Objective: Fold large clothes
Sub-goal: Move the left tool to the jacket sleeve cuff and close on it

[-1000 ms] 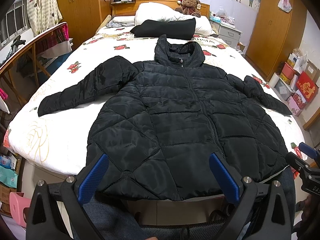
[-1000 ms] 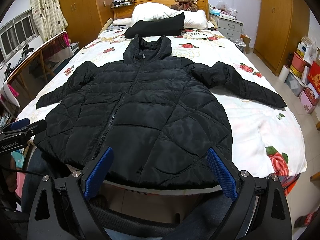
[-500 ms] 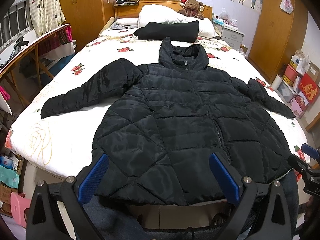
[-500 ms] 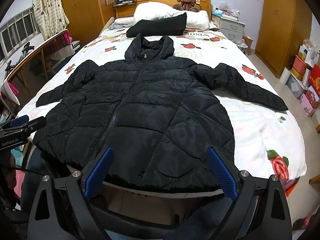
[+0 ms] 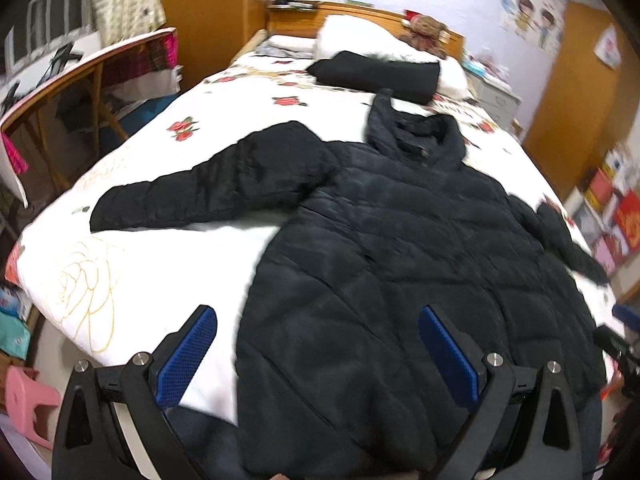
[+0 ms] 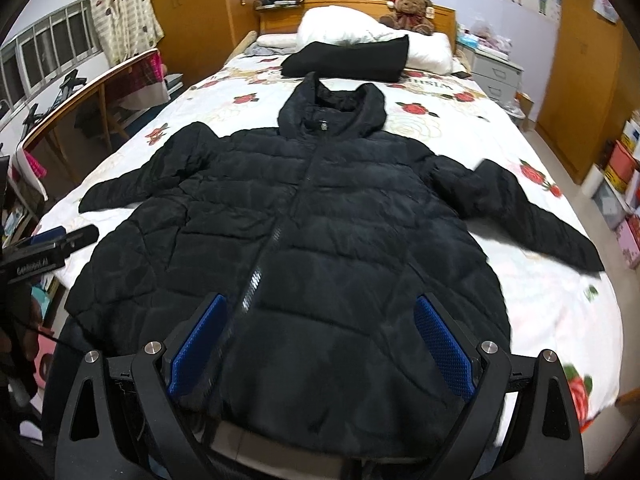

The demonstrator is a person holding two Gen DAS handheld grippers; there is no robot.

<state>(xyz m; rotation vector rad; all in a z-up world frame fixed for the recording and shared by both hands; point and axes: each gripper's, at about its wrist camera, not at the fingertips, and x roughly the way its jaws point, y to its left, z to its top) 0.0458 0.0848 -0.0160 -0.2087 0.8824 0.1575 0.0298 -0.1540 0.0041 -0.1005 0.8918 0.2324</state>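
Your left wrist view is smeared with blur, so the black puffer jacket (image 5: 400, 248) shows little quilting there, and its far sleeve runs toward the right edge of the frame, where its cuff is hard to make out. In both views the jacket's hem drops behind the tongs at the bottom, so you cannot see how far it hangs off the foot of the bed (image 6: 560, 304). Your left tongs (image 5: 318, 350) sit low in the frame with both blue pads spread wide and nothing between them, over the jacket's lower left part; your right tongs (image 6: 320, 338) are likewise wide open and empty, centred over the lower front by the zipper (image 6: 276, 236). The jacket lies flat and face up on the floral bedspread, hood toward the headboard, sleeves spread to either side. Beyond the hood, at the top centre, a folded black garment (image 6: 346, 58) lies against a white pillow (image 6: 360, 30), with a teddy bear (image 6: 410, 12) by the headboard. A wooden desk (image 6: 80, 92) lines the left edge.
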